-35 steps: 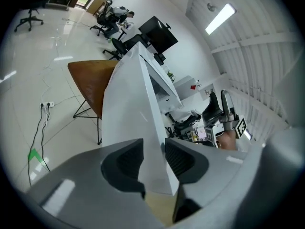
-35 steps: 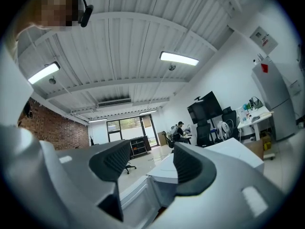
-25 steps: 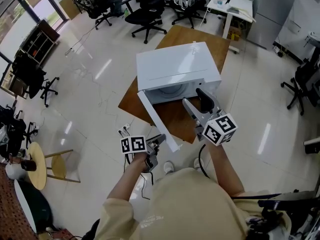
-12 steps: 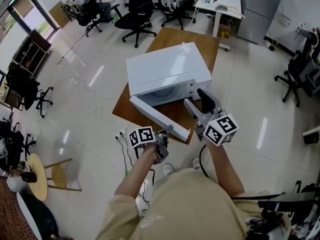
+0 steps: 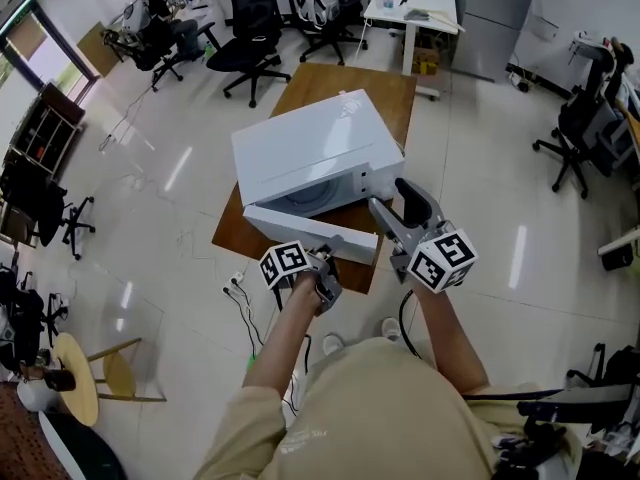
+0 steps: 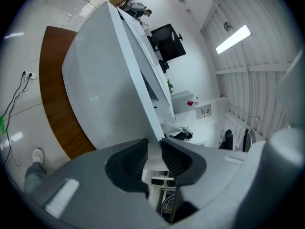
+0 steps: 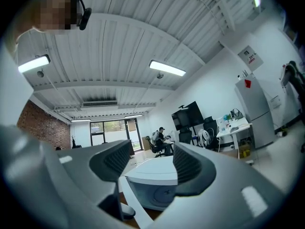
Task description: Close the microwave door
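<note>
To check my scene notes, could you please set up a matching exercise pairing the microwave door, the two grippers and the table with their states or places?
1 microwave door
2 left gripper
3 right gripper
4 table

A brown, under the microwave
B fingers closed on the door's free edge
C ajar, not yet shut
D raised, holding nothing

Pairs: 1-C, 2-B, 3-D, 4-A

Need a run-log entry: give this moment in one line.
left hand-held gripper: on door edge | door: ajar | right hand-held gripper: open, empty
</note>
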Motion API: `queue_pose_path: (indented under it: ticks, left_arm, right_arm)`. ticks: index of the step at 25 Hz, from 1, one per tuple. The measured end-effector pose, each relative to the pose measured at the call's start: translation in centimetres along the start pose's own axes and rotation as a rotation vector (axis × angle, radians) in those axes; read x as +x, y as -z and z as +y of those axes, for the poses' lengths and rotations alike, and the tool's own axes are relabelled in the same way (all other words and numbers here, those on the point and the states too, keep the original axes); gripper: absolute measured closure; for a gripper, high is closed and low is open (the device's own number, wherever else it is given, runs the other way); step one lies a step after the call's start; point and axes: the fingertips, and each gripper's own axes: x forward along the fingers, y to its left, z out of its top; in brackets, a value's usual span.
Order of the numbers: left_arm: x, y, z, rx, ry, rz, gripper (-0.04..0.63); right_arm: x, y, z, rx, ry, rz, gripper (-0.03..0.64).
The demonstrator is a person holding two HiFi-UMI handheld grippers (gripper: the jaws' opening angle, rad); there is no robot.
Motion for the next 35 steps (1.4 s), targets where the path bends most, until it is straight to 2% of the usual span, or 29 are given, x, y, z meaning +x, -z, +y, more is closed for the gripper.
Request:
queue_pose_path:
  ticks: [16,35]
  left_arm:
    - [4.4,-3.9,-0.9,-0.032,0.007,-0.027,0.499]
    - [7.3,-7.8,-1.2,-0.055,0.013,-0.094,0.502]
  right_arm:
    - [-2.0,-2.2,-2.6,-0.034,0.091,-0.009,0.348]
    - [-3.1,-3.4,-3.1,-0.082,0.14,-0.013,0.348]
